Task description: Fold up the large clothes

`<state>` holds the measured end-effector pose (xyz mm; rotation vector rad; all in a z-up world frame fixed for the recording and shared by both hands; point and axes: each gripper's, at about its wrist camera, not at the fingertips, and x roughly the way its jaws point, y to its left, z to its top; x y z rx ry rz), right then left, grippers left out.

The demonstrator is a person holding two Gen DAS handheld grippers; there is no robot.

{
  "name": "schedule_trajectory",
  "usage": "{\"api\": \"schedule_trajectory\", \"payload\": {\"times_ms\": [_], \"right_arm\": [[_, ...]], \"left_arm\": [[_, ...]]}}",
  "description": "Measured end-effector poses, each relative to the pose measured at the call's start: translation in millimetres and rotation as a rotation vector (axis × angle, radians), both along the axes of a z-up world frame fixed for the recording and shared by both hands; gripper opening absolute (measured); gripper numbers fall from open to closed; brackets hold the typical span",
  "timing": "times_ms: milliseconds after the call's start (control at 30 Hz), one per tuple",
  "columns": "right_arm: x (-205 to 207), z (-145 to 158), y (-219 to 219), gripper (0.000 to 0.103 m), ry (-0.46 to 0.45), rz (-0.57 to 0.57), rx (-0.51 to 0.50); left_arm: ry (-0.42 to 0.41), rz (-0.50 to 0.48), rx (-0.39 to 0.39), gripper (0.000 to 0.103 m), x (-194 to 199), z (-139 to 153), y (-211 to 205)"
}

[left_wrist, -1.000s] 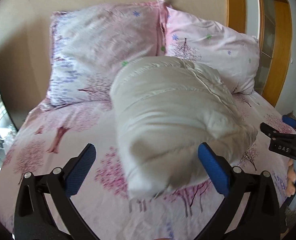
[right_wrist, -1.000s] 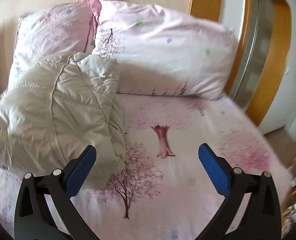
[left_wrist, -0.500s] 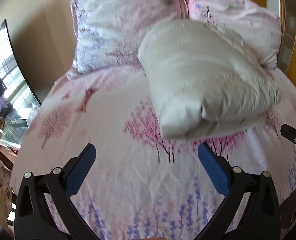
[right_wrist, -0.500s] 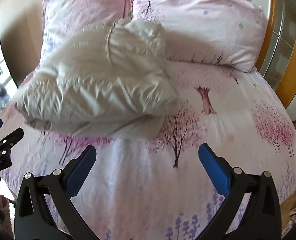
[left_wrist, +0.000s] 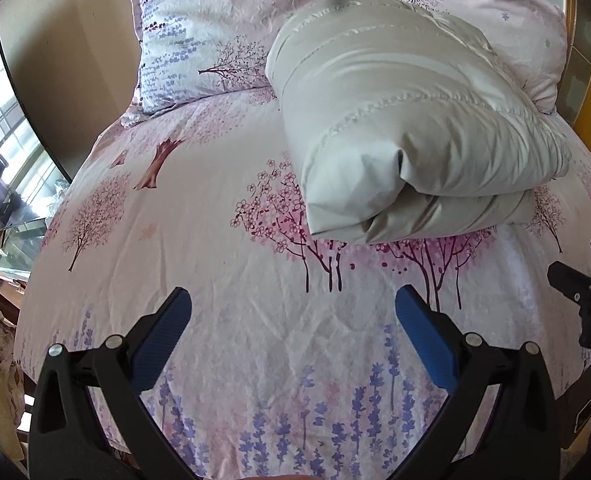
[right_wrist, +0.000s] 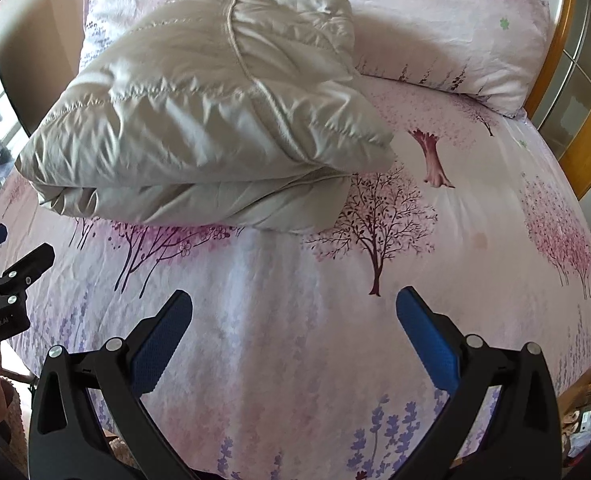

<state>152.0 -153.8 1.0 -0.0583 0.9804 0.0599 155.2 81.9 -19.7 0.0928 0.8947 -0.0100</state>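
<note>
A pale beige quilted puffer jacket point(left_wrist: 407, 120) lies folded into a thick bundle on the bed, its far end against the pillows. The right wrist view shows the same folded jacket point(right_wrist: 215, 108) at upper left. My left gripper point(left_wrist: 293, 324) hangs open over the near part of the bed, well short of the jacket, nothing between its blue pads. My right gripper point(right_wrist: 293, 324) is open too, equally far back and empty. Each gripper shows at the edge of the other's view: the right gripper point(left_wrist: 587, 292) and the left gripper point(right_wrist: 3, 268).
The bed point(left_wrist: 215, 280) carries a pink sheet printed with trees and lavender. Two matching pillows point(left_wrist: 231, 20) point(right_wrist: 435, 28) lean at the head. A wooden frame point(right_wrist: 563, 92) rises on the right; a window and low furniture point(left_wrist: 11, 200) lie to the left.
Both grippers have pulled back from the jacket toward the foot of the bed. The folded jacket stays where it lay, now farther away in both views.
</note>
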Motion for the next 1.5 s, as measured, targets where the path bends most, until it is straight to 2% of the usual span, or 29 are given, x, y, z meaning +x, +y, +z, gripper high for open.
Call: {"api": "schedule_trajectory", "payload": {"times_ms": [1500], "right_arm": [[9,-11,0,0.102,0.027,-0.016,-0.003]], "left_arm": [[0.032,0.001,0.000,0.101,3,-9,-3]]}}
